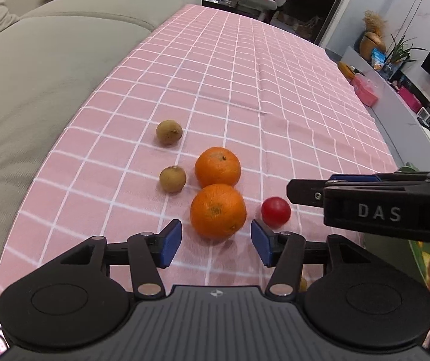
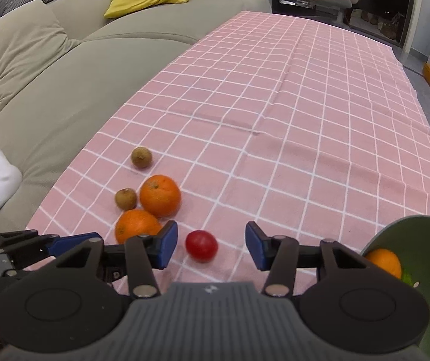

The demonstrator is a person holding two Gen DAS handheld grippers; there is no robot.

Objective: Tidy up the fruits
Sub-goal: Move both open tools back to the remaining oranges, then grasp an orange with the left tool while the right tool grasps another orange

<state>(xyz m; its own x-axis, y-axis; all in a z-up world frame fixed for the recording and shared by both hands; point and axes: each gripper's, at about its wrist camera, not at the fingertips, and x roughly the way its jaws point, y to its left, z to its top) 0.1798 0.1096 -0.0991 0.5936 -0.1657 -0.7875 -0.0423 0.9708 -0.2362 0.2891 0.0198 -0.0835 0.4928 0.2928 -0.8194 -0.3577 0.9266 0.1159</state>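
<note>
Pink checked cloth (image 1: 245, 69) carries the loose fruit: two oranges touching each other, two small brown fruits beside them, and a red tomato (image 2: 201, 245) a little apart. I have my left gripper (image 1: 216, 242) spread wide with the near orange (image 1: 218, 210) just ahead of its pads, and my right gripper (image 2: 210, 245) equally wide around the tomato, holding nothing yet. A green bowl (image 2: 395, 234) at my right edge already holds one orange (image 2: 385, 261).

My worry is rolling. If I close off-centre on the near orange, it could nudge the far orange (image 1: 217, 167) and send it toward the brown fruit (image 1: 172, 179). The tomato looks smooth and soft; a hard squeeze might split it, a light one let it slip. Both grippers sit close together, so they could collide.
</note>
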